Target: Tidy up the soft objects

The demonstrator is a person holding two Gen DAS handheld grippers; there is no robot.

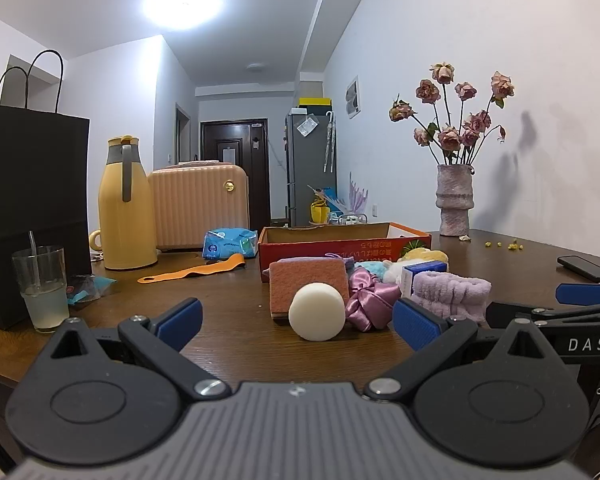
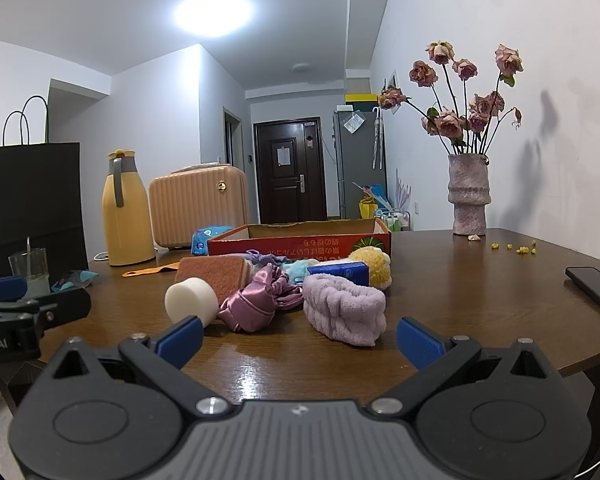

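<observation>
We hover left gripper [image 1: 296, 322] and right gripper [image 2: 298, 338] low over bench [image 2: 480, 300], jaws wide, holding nothing. Soft objects heaped before orange box [image 2: 300, 240]: white sponge [image 2: 191, 301] nearest left, lilac towel [image 2: 344, 308] nearest right, likely first picks.

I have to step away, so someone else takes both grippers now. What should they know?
Left gripper: open, empty, facing the white sponge.
Right gripper: open, empty, facing the purple towel.
All soft things lie in a heap on the table in front of the red box: orange scrub pad, pink satin scrunchie, yellow pompom, and a blue carton among them.
Done: nothing seen inside the box from here.
Left: every piece.
</observation>
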